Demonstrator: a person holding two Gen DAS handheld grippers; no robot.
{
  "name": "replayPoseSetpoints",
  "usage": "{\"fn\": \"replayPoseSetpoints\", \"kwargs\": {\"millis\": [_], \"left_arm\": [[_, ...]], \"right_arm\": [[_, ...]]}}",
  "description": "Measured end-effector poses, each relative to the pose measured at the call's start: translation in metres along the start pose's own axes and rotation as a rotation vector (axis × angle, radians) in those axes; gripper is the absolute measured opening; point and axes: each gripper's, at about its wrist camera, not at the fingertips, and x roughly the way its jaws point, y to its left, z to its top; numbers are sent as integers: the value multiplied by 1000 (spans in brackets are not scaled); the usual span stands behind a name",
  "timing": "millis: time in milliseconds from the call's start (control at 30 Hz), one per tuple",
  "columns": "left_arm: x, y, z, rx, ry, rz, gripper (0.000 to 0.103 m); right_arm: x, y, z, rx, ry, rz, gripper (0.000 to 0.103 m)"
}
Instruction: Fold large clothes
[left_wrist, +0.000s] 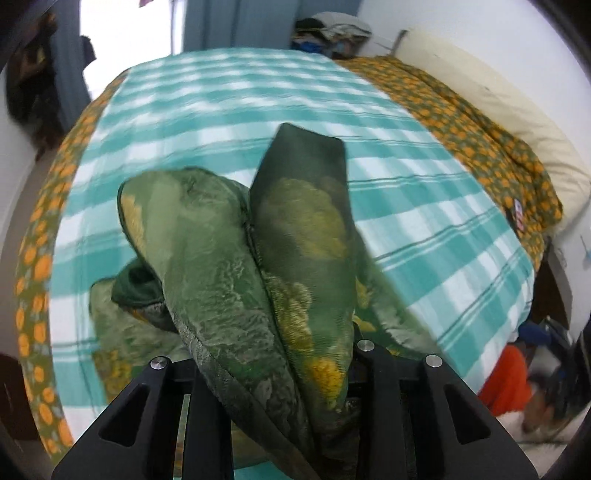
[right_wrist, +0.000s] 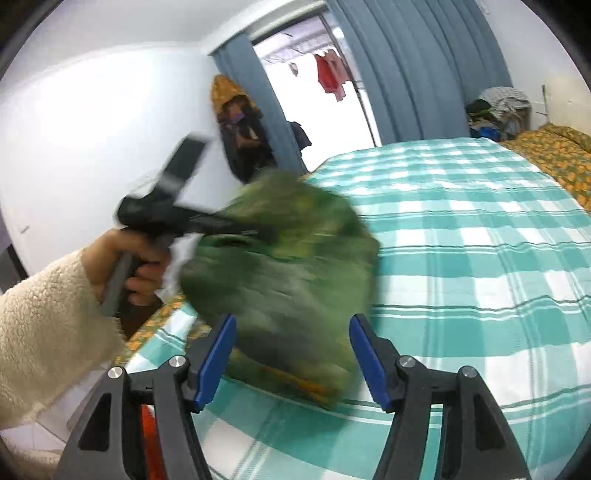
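green and yellow patterned silky garment (left_wrist: 295, 236) hangs bunched over the near end of the teal checked bedsheet (left_wrist: 424, 206), lower folds touching it. left gripper (left_wrist: 291, 373) clenched on a thick gather of it. right gripper (right_wrist: 291, 354) released, jaws wide, just short of the cloth. looks light, limp, slippery; a hem or corner seems the best hold.

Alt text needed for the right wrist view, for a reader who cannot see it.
The right gripper hangs open, blue-padded fingers apart, over a teal checked bedspread. Ahead, a hand in a cream fleece sleeve holds the left gripper, clamped on a motion-blurred green patterned garment lifted above the bed.
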Motion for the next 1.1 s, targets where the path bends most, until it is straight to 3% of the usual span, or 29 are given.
{"fn": "replayPoseSetpoints", "kwargs": {"millis": [33,100,267,367,467,700,933,1000,1100], "left_arm": [[1,18,-8,-32,1,-16,28],[2,40,-22,-62,-9,-29,29],[5,71,-41,-126,-42,-58,30],[6,102,-57,-188,-51,-69,32],[19,135,-82,-262,-23,-61,36],[50,164,-125,-439,-80,-148,44],[57,170,-130,-481,-114,-188,46],[58,175,-134,-495,-122,-208,46],[58,180,-138,-501,-125,-225,46]], "right_arm": [[7,-1,2,-2,20,4,45],[26,4,8,-28,53,27,40],[95,41,20,-107,161,68,39],[141,47,10,-120,252,33,39],[184,53,-13,-86,372,58,39],[220,76,-54,-180,429,-59,38],[222,83,-20,-157,514,-45,39],[228,84,7,-124,484,-29,39],[233,99,44,-56,417,70,41]]}}
